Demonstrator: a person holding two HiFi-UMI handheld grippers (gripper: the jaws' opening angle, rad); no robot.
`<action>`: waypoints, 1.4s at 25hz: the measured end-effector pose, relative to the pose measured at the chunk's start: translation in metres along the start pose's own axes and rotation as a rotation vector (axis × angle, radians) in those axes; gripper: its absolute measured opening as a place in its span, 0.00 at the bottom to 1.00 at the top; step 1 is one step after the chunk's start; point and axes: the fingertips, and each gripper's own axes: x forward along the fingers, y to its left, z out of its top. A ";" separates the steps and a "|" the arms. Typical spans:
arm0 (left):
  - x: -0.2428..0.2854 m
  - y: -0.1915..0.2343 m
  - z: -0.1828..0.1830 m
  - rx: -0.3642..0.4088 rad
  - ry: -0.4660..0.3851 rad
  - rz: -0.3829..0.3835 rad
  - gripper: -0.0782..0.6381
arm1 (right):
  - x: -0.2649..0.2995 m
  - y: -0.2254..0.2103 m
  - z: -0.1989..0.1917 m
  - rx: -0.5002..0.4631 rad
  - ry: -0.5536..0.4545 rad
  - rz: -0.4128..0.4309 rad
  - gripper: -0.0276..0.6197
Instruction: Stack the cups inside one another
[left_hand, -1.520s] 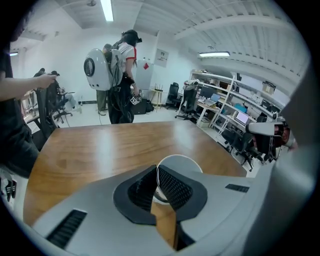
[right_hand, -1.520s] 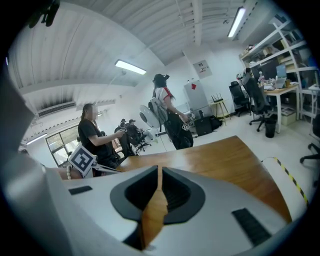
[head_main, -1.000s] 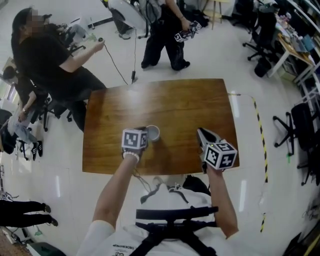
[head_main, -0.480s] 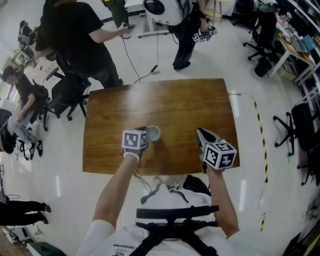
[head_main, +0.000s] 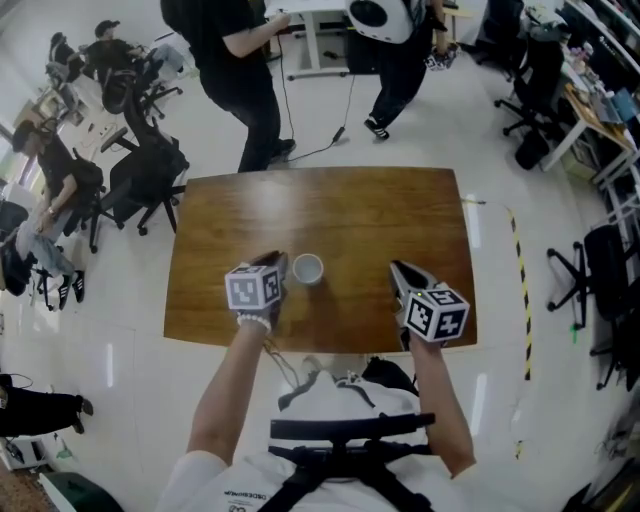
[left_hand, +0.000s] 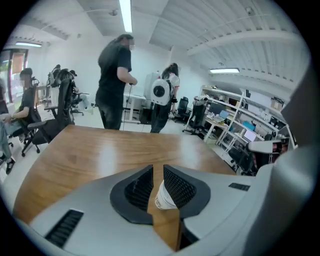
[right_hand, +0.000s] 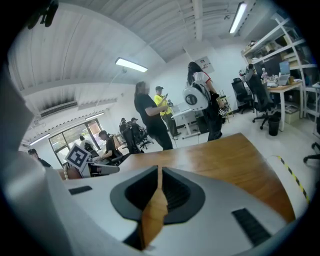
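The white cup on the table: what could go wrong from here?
The left hand-held gripper is close beside the white cup, jaws only slightly apart. A sideways nudge could tip or slide the cup on the smooth table. The head view also does not show whether this is one cup or a nested stack, so a loosely seated cup might go unnoticed.

worktop: brown wood, glossy | beyond far edge: standing person in black; second person bearing white round device | left: office chairs, seated person | right: yellow-black striped floor tape, black chairs, cluttered desks
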 end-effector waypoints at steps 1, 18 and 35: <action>-0.009 0.001 0.004 -0.020 -0.028 0.009 0.20 | 0.000 0.001 0.001 -0.002 0.004 0.010 0.10; -0.126 0.003 -0.028 -0.277 -0.294 0.227 0.12 | 0.041 0.052 0.001 -0.115 0.126 0.299 0.10; -0.168 -0.068 -0.105 -0.327 -0.268 0.347 0.12 | 0.010 0.095 -0.050 -0.213 0.206 0.452 0.08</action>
